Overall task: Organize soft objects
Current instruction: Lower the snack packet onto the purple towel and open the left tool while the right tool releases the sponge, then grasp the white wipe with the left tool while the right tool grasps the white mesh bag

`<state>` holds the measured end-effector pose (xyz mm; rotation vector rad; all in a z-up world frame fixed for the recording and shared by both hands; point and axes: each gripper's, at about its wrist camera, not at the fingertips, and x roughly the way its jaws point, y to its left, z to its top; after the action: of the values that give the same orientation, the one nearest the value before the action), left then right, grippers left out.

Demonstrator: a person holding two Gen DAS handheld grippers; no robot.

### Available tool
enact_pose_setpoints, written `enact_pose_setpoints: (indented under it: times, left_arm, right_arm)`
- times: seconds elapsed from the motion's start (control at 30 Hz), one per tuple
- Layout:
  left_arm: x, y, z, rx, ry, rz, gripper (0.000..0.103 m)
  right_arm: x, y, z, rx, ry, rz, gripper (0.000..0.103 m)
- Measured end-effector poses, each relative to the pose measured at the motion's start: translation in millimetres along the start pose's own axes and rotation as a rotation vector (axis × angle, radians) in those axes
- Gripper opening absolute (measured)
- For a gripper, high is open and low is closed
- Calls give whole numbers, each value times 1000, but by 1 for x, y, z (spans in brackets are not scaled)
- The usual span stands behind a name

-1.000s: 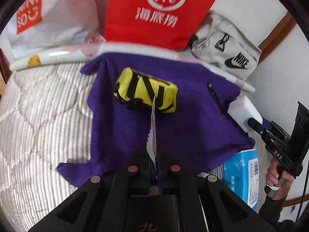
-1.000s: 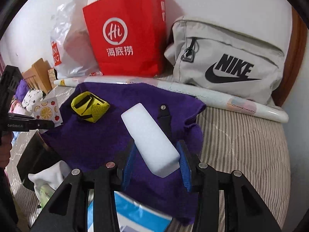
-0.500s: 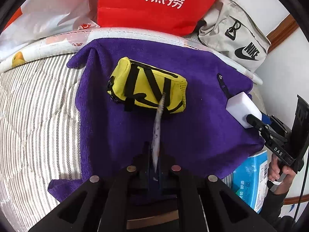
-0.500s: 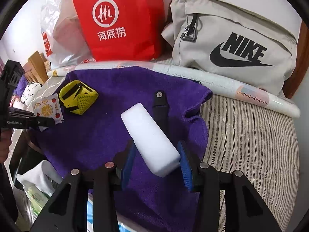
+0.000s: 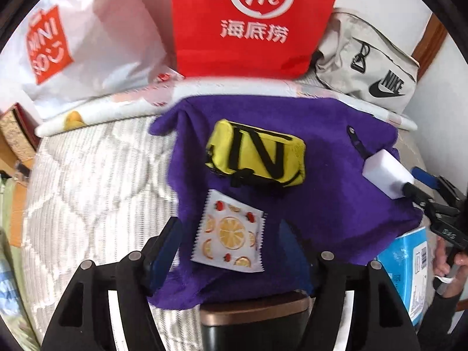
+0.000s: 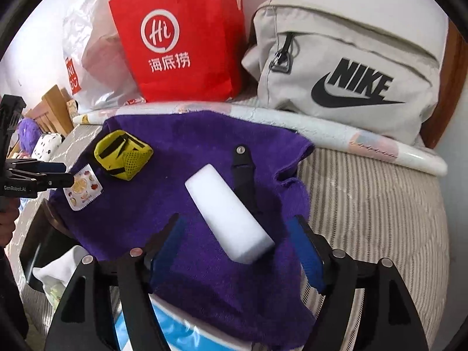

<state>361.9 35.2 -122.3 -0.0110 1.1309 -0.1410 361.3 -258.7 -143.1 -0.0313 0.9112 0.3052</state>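
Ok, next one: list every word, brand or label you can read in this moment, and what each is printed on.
"Hi" with "海底捞" under it: red paper bag
"NIKE" with the swoosh: beige bag
"MINISO", partly shown: white plastic bag
"GenRobot.AI": left gripper body
"DAS": right gripper body, rest hidden
Barcode label on the blue pack: too small to read
Fruit-print sachet: no legible text

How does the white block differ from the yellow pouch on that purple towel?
The white block is plain and box-shaped; the yellow pouch has black straps and a mesh end. The block lies between open jaws; the pouch lies clear of both grippers. Both rest on the purple towel.
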Motion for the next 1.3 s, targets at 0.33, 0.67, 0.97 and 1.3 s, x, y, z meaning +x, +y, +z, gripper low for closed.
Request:
enact_pose_setpoints:
  times: [0.33, 0.67, 0.97, 1.3]
  left_arm:
    - [-55, 0, -23, -13, -125, 30, 67]
    - [-100, -13, -81, -27, -156, -32, 67]
    - [-109, -24, -152, -15, -128, -59, 67]
    - [-98, -45, -222, 73, -111, -85, 67]
  right_arm:
    - [-50, -2, -13, 72, -13, 41, 74]
    - [-123, 36, -66, 38, -91, 46, 74]
    - [-151, 96, -142, -49, -69, 136, 74]
    - [-120, 122, -200, -94, 6, 151, 72]
